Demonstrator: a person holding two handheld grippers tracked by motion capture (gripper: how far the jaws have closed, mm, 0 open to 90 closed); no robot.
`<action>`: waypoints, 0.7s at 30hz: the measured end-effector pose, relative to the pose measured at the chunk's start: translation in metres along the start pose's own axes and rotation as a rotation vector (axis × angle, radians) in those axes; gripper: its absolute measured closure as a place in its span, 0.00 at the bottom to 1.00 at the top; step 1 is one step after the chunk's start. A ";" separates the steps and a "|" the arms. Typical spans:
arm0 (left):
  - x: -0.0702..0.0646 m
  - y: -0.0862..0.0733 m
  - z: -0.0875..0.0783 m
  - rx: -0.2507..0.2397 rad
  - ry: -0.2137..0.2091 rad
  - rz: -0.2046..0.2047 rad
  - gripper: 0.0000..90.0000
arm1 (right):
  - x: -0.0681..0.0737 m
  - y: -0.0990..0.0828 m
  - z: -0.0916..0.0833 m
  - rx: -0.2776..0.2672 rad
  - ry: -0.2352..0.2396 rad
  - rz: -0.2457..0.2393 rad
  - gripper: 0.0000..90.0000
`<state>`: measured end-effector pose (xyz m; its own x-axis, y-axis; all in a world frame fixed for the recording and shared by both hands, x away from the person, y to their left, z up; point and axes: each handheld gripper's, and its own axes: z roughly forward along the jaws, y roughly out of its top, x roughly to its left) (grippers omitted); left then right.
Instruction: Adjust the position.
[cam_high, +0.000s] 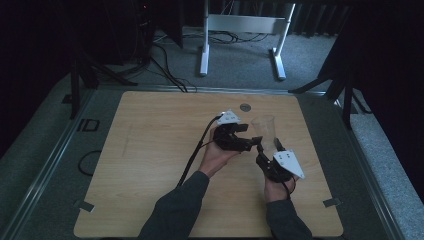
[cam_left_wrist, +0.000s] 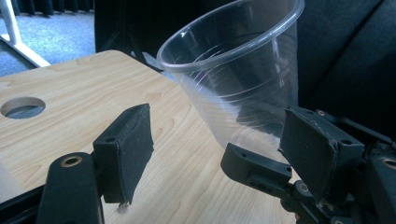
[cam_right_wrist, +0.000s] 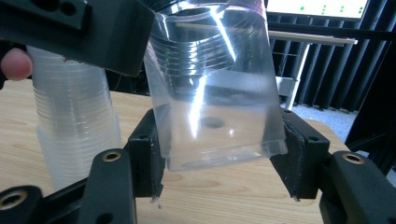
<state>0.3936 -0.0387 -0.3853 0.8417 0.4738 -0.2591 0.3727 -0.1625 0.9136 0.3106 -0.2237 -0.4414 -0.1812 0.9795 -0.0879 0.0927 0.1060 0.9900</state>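
Clear plastic, the cup (cam_right_wrist: 212, 88) sits clamped near its base in the right tongs (cam_right_wrist: 219, 158), lifted off the bench (cam_high: 150, 150); separation looks done, placing remains. Left tongs (cam_left_wrist: 215, 144) gape empty beside it; beyond, the stack (cam_right_wrist: 74, 121) waits.

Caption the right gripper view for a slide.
Right gripper clamps the base of a clear plastic cup above the wooden table.

L tool (cam_high: 248, 136) jaws apart, nothing pinched; R tool (cam_high: 264, 148) jaws clamped, both forearms angled inward.
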 end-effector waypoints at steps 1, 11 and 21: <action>0.000 0.000 0.000 -0.002 -0.002 -0.003 0.28 | 0.000 0.000 0.000 -0.002 0.000 -0.002 0.46; -0.001 -0.001 0.004 -0.023 -0.023 -0.030 0.26 | 0.002 -0.001 0.000 -0.006 0.001 -0.007 0.46; -0.006 -0.001 0.008 -0.077 -0.019 -0.055 0.26 | 0.003 0.000 -0.001 -0.013 -0.001 0.001 0.46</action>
<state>0.3916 -0.0488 -0.3870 0.8285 0.4631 -0.3149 0.3879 -0.0691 0.9191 0.3092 -0.2213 -0.4416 -0.1802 0.9798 -0.0872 0.0797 0.1029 0.9915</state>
